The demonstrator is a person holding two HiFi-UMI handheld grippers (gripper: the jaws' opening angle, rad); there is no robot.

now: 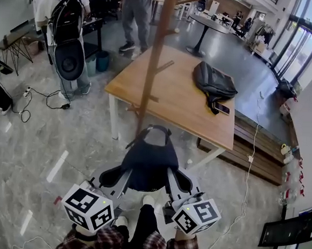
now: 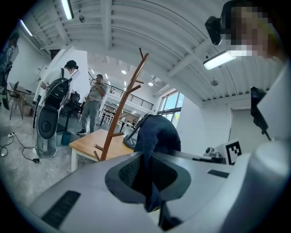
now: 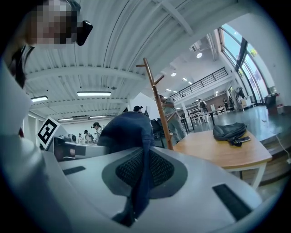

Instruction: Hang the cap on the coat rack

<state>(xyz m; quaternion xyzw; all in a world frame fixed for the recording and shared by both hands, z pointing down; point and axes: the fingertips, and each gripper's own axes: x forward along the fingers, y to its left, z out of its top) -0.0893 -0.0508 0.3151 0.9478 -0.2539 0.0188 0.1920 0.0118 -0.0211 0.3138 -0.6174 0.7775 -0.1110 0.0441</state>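
Cap (image 1: 147, 162), dark blue: held aloft near the coat rack (image 1: 151, 67) pole, in front of the bench (image 1: 174, 104). Left claw (image 1: 114, 178): pinching cap fabric. Right claw (image 1: 179, 183): pinching cap fabric.

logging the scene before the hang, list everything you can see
cap: one, dark blue, held in front of the person
coat rack: one, brown wood, beside the table
table: one, wooden top, white legs, ahead
bag: one, dark grey, on the table
phone: one, dark, on the table by the bag
bystanders: two, standing past the table
left gripper: one, grey, shut on the cap
right gripper: one, grey, shut on the cap
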